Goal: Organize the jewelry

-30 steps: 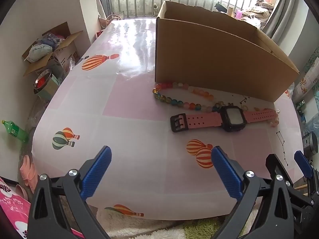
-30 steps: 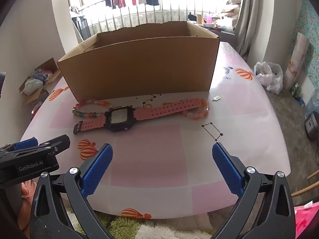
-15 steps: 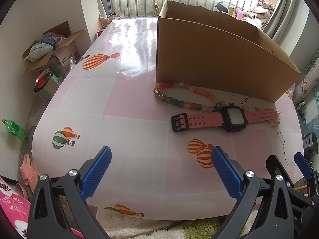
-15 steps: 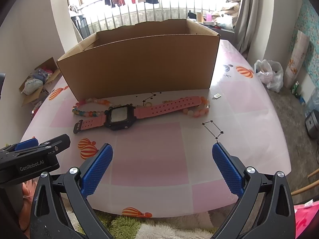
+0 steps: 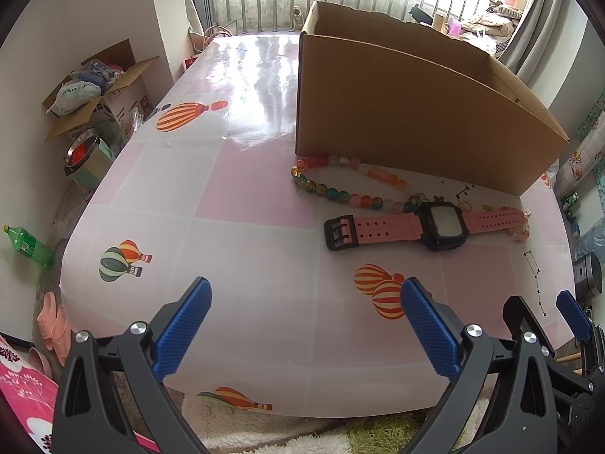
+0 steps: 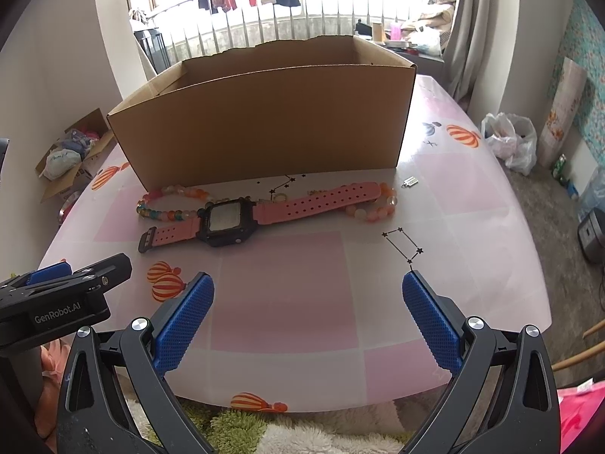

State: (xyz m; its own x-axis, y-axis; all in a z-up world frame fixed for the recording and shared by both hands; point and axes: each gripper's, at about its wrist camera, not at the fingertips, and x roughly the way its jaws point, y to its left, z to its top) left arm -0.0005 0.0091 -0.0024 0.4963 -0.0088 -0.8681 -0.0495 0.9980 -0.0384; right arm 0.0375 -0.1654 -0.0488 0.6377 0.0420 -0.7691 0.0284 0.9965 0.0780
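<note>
While both grippers hang over the near edge of the table (image 6: 472, 234), neither has hold of anything. Over the near left corner the left gripper (image 5: 305, 317) has its two blue pads spread wide apart above bare tablecloth. One string of coloured beads (image 5: 332, 189) lies in front of the left part of the one cardboard box (image 6: 264, 121), just beside its front wall; whether it touches the wall cannot be told. One pink watch (image 6: 227, 219) lies flat across the beads, with its black buckle end pointing to the left edge and its holed strap running right. A second cluster of pale orange beads (image 6: 372, 212) shows at the strap's right tip. One small silver charm (image 6: 410, 181) rests near the box's right front corner. At the near edge's middle, the right gripper (image 6: 308, 302) is likewise wide open and empty.
</note>
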